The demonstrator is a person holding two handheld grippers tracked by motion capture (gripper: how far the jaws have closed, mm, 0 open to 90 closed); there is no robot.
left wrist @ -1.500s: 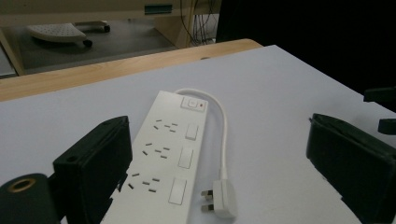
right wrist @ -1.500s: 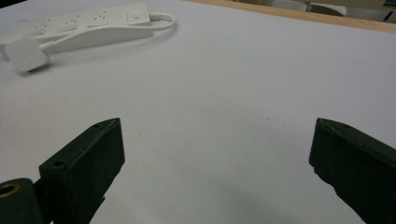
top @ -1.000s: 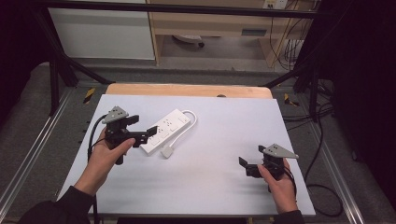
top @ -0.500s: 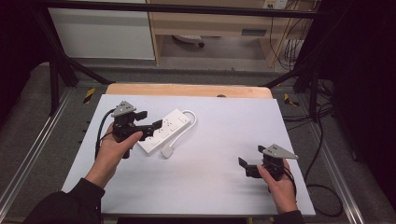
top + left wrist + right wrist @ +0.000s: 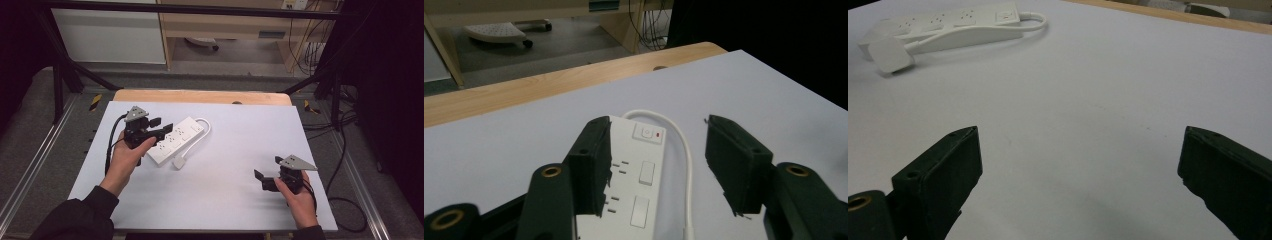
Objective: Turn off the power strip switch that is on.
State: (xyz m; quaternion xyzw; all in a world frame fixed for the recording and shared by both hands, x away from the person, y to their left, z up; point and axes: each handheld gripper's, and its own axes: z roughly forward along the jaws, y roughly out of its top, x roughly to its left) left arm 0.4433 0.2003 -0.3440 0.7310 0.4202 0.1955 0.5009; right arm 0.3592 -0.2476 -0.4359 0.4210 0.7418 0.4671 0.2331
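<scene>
A white power strip (image 5: 179, 138) lies on the left half of the white table top, its cord looping round to a flat plug (image 5: 179, 162) beside it. My left gripper (image 5: 161, 128) straddles the strip's left end. In the left gripper view the strip (image 5: 636, 175) lies between the jaws: the left pad (image 5: 591, 165) is at its side, the right pad (image 5: 734, 165) stands apart beyond the cord. These jaws have just been closing. My right gripper (image 5: 263, 180) rests open at the front right, with bare table between its jaws (image 5: 1078, 165); the strip (image 5: 948, 27) lies far off.
The white sheet (image 5: 240, 135) covers the table, with a wooden strip (image 5: 200, 96) along its far edge. Metal rails run down both sides of the table. Cables hang at the right (image 5: 345, 150). A shelf unit stands behind on the floor.
My left gripper has moved right onto the end of the power strip and its jaws have narrowed around it. The right gripper has stayed in place.
</scene>
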